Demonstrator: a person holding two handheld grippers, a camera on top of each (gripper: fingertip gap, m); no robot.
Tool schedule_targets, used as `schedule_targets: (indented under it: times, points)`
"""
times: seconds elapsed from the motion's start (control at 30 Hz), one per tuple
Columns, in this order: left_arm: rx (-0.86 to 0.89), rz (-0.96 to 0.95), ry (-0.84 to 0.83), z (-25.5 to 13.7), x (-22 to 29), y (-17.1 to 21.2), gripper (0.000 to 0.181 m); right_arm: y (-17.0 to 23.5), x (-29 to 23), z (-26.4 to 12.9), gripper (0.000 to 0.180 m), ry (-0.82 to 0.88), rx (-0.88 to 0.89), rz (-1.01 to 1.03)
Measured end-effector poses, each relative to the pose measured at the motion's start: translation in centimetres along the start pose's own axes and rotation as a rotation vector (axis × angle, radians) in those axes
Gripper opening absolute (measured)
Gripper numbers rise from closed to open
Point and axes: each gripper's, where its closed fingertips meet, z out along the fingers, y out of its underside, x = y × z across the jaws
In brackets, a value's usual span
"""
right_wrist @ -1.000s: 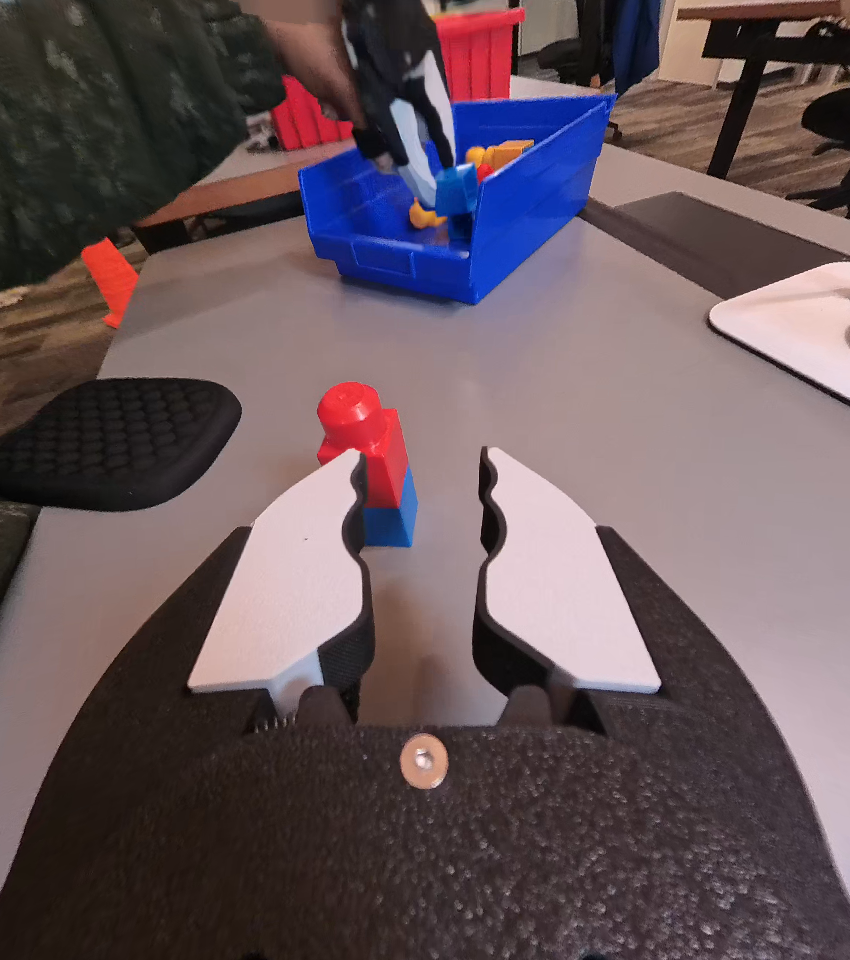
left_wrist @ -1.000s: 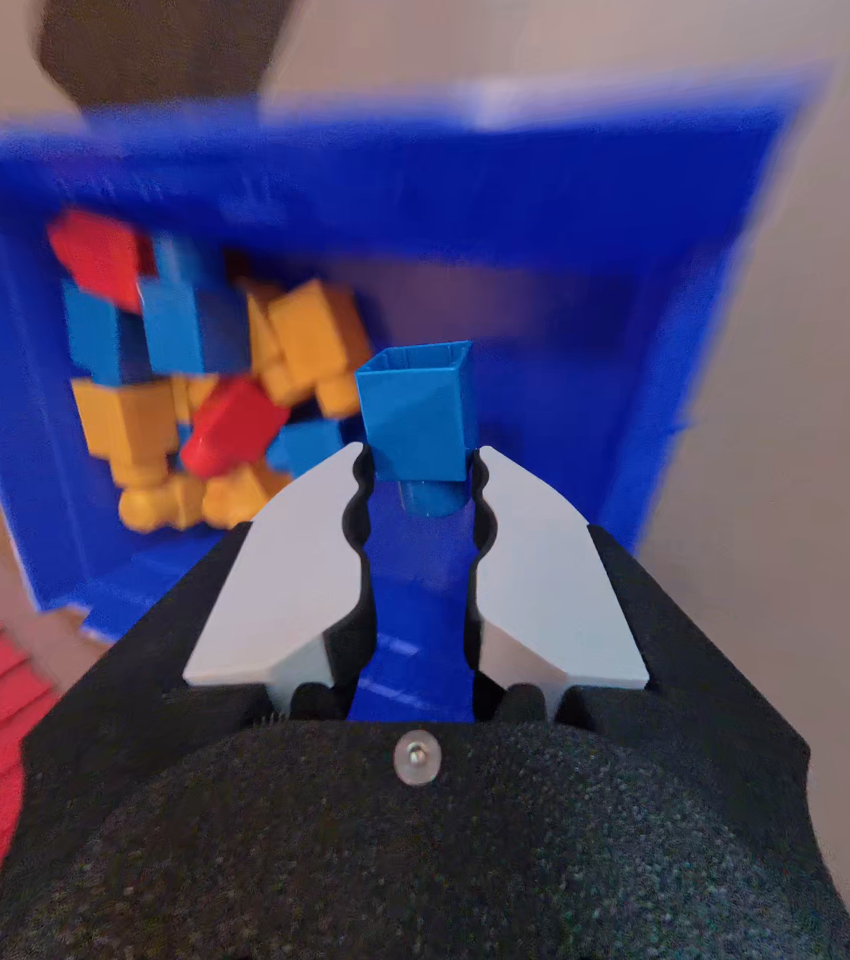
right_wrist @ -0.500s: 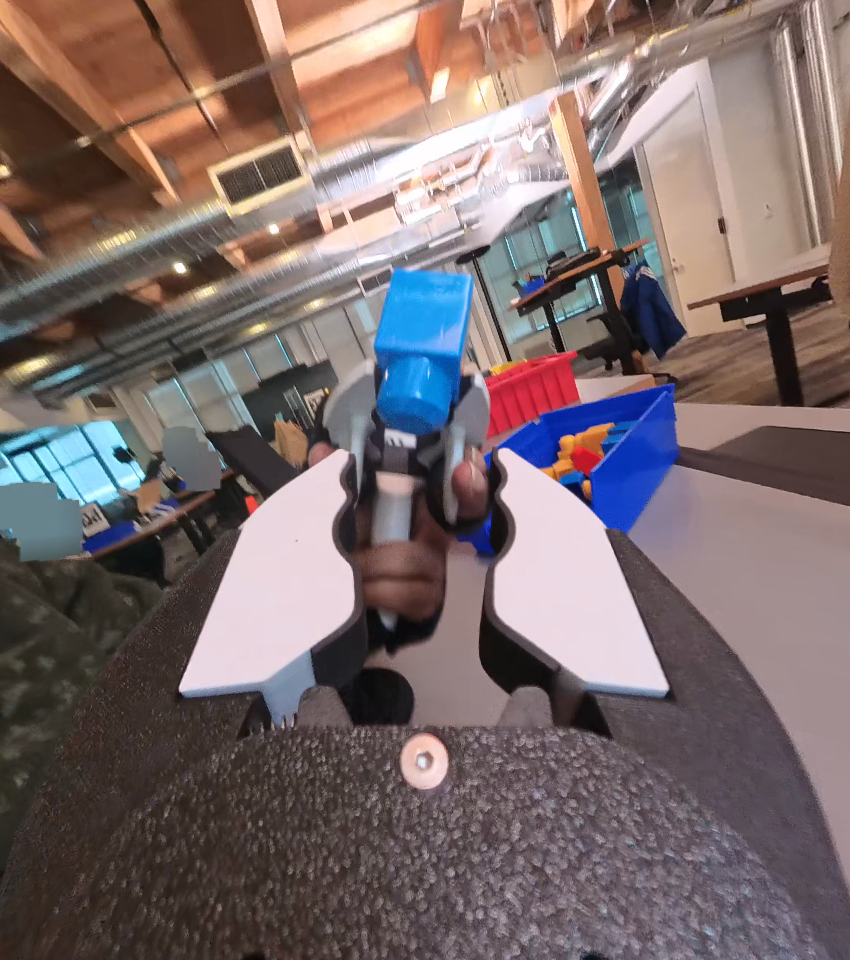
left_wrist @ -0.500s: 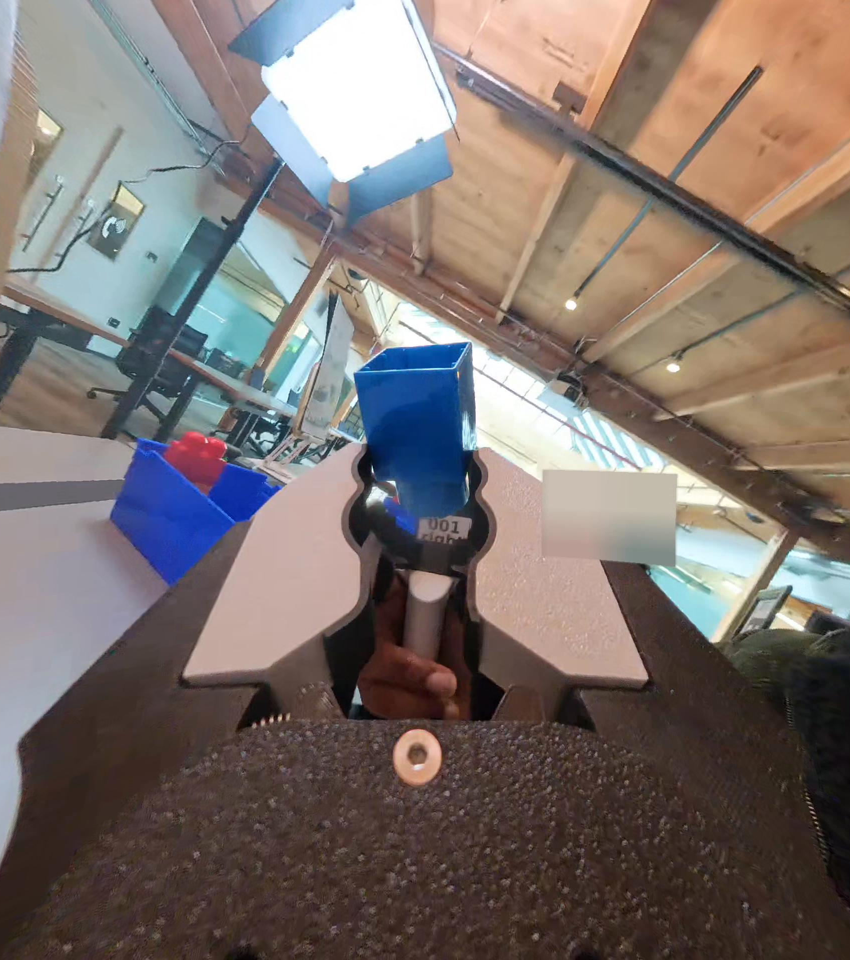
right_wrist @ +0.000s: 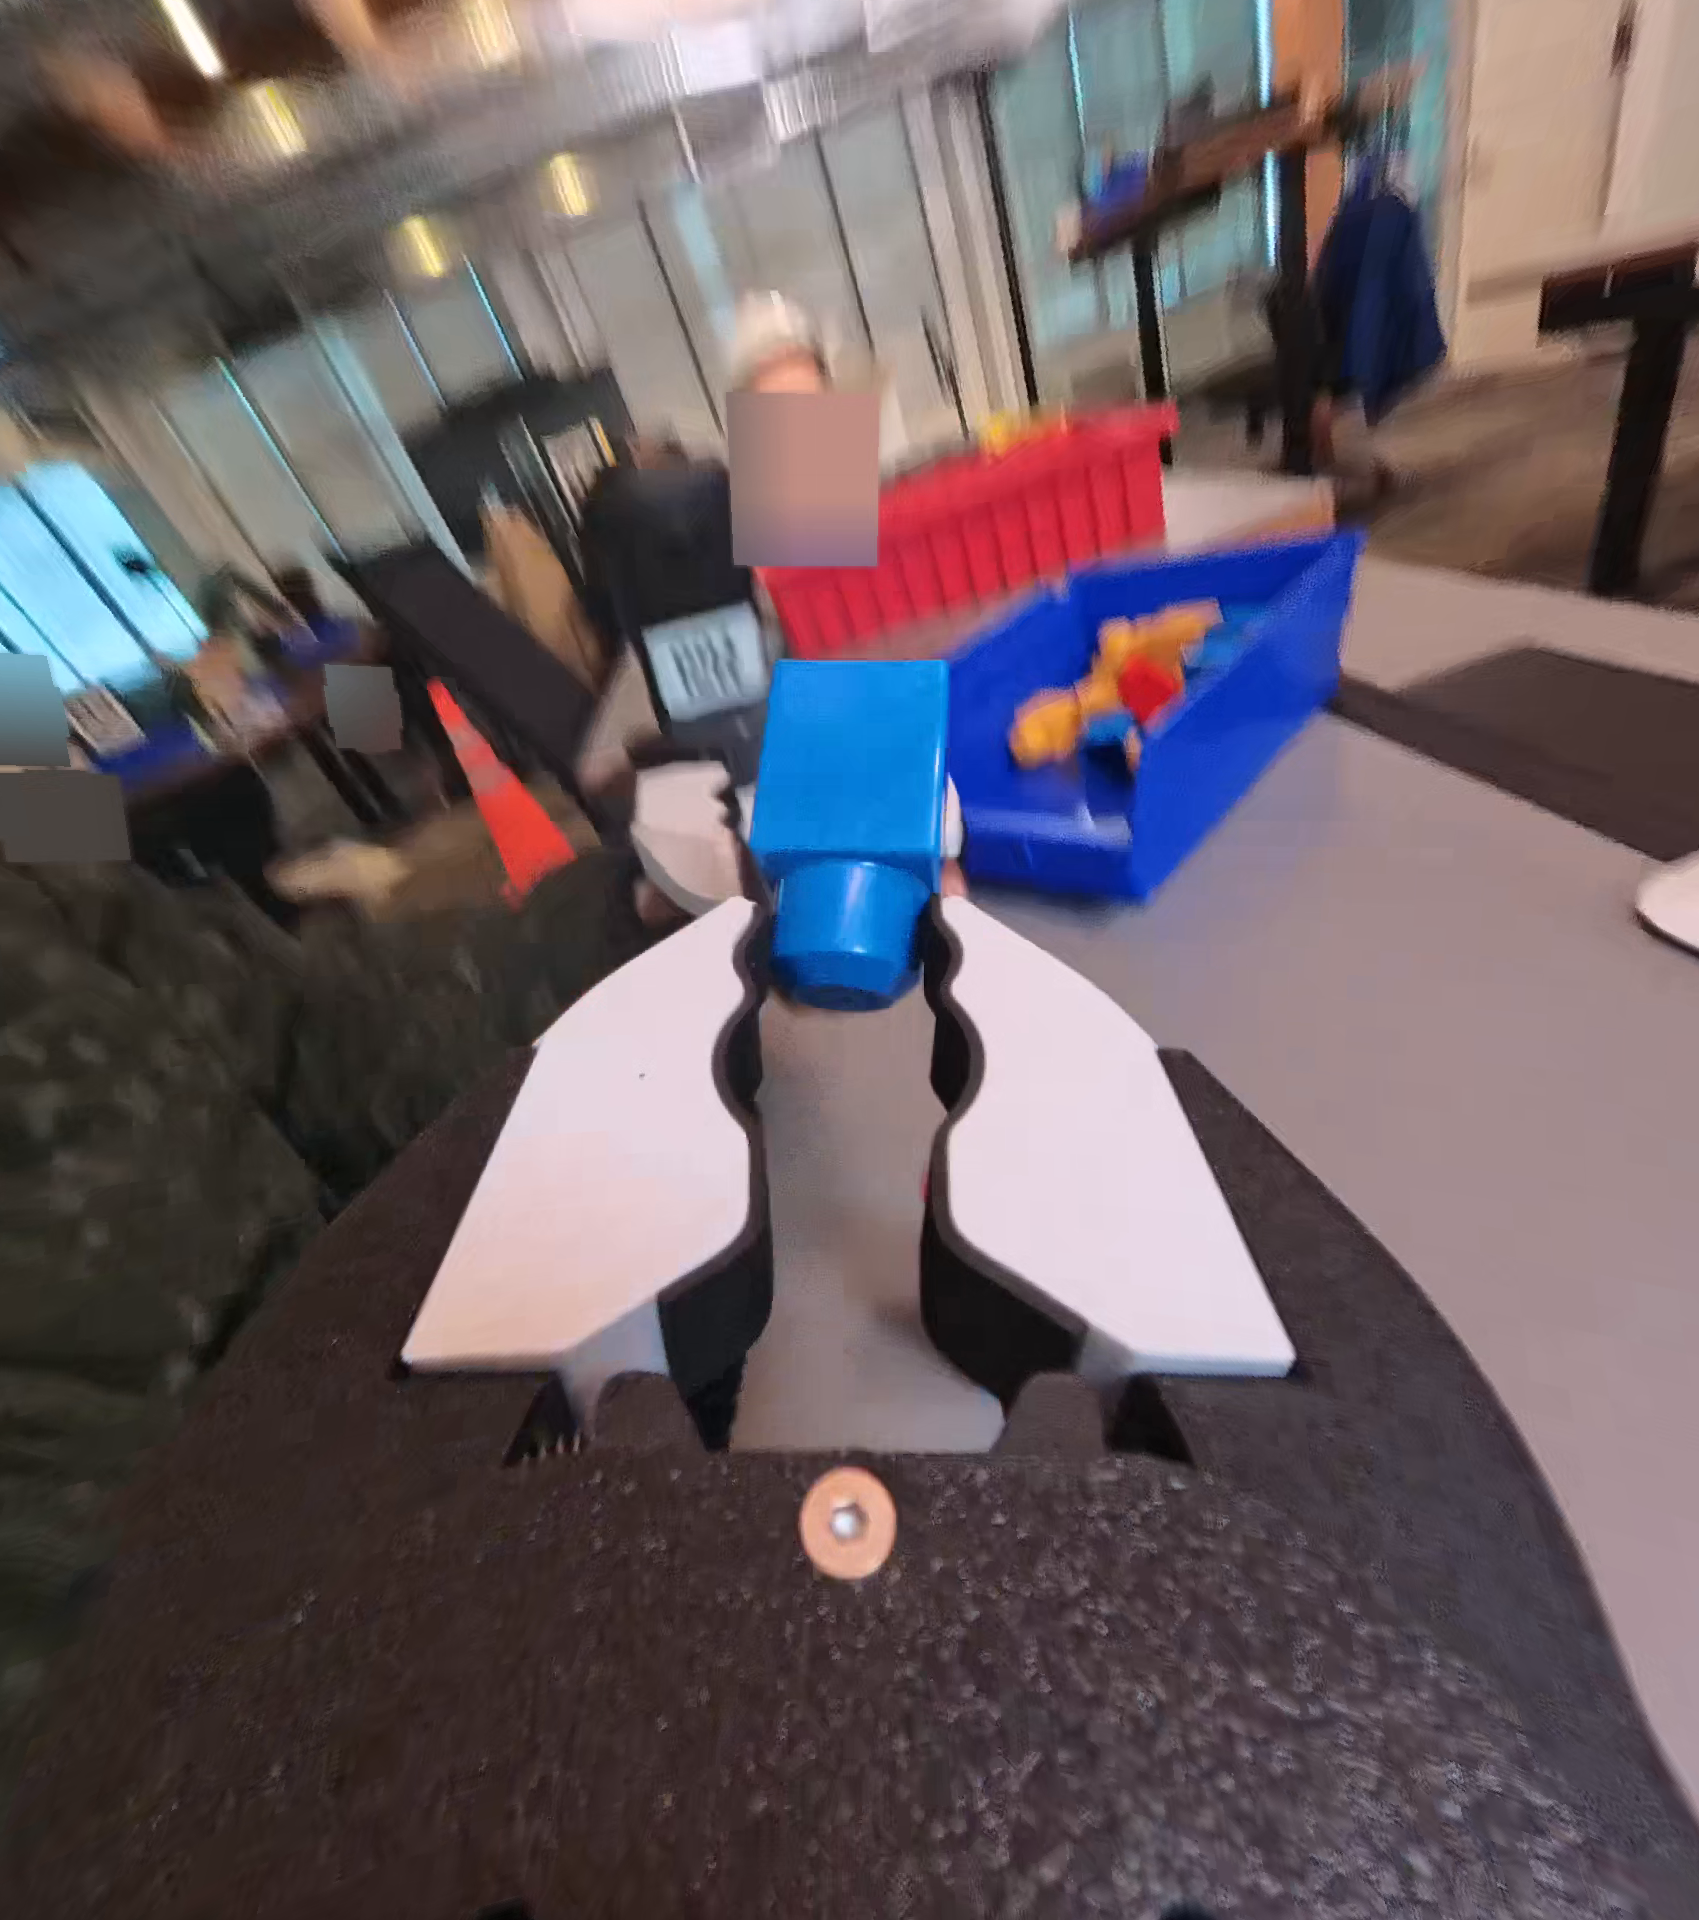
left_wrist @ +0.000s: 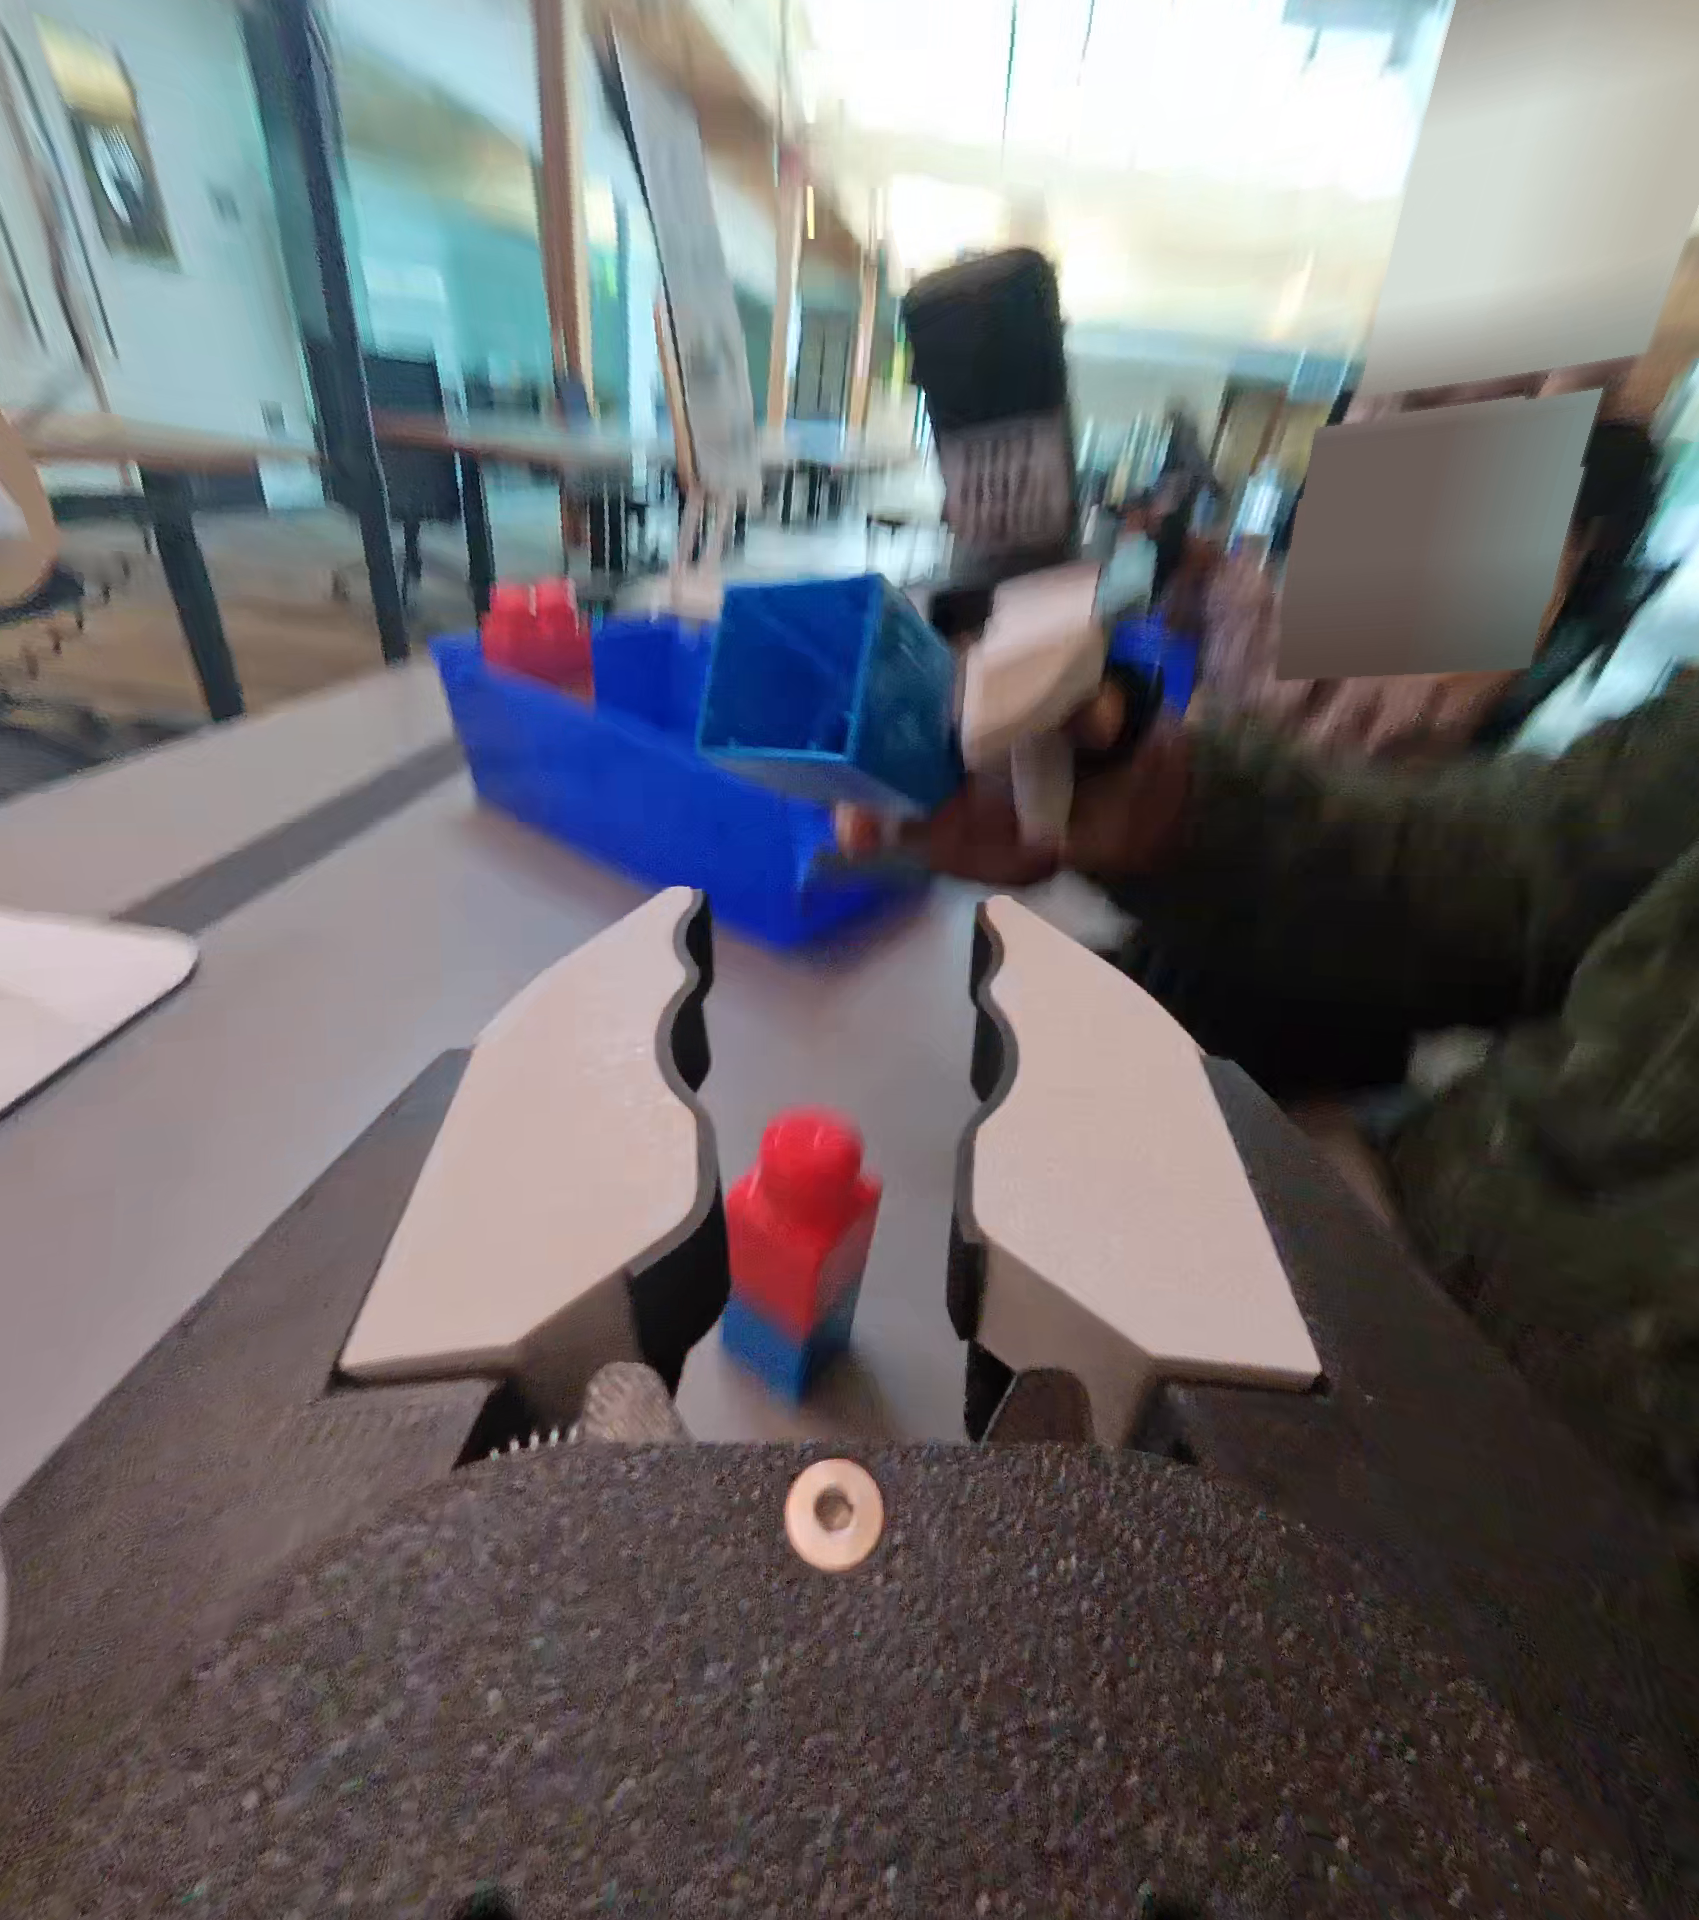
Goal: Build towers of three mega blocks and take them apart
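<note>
Left gripper [left_wrist: 834,935], jaws wide, straddles the red-on-blue tower [left_wrist: 798,1247] on the grey desk [left_wrist: 305,987]. Right gripper [right_wrist: 840,914] clamps a blue block [right_wrist: 850,769]. Blue bin [right_wrist: 1229,748] sits toward the desk's far edge, with a blurred open office behind.

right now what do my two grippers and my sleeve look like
Both match: the left tongs and right tongs have flat pale grey fingers with wavy black inner edges, set in a grainy black body with one round metal screw. No cables show. The sleeve is dark green camouflage fabric.
</note>
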Motion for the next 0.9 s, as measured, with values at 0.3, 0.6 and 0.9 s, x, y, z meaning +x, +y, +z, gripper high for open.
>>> schedule_targets:
  times: [0.3, 0.6, 0.9]
  points:
    - [-0.500, 0.105, 0.105, 1.5, -1.2, 13.3, 0.076, 6.0, 3.2, -3.1, 0.029, 0.145, -1.054, -0.205]
    - [-0.560, 0.112, 0.004, 3.1, -1.5, 14.7, 0.043, 7.1, 2.1, -2.6, 0.029, 0.065, -1.596, -0.223]
    - [-0.575, 0.098, -0.044, 3.3, -1.4, 14.7, 0.043, 7.3, 2.2, -0.5, 0.029, 0.091, -1.789, -0.220]
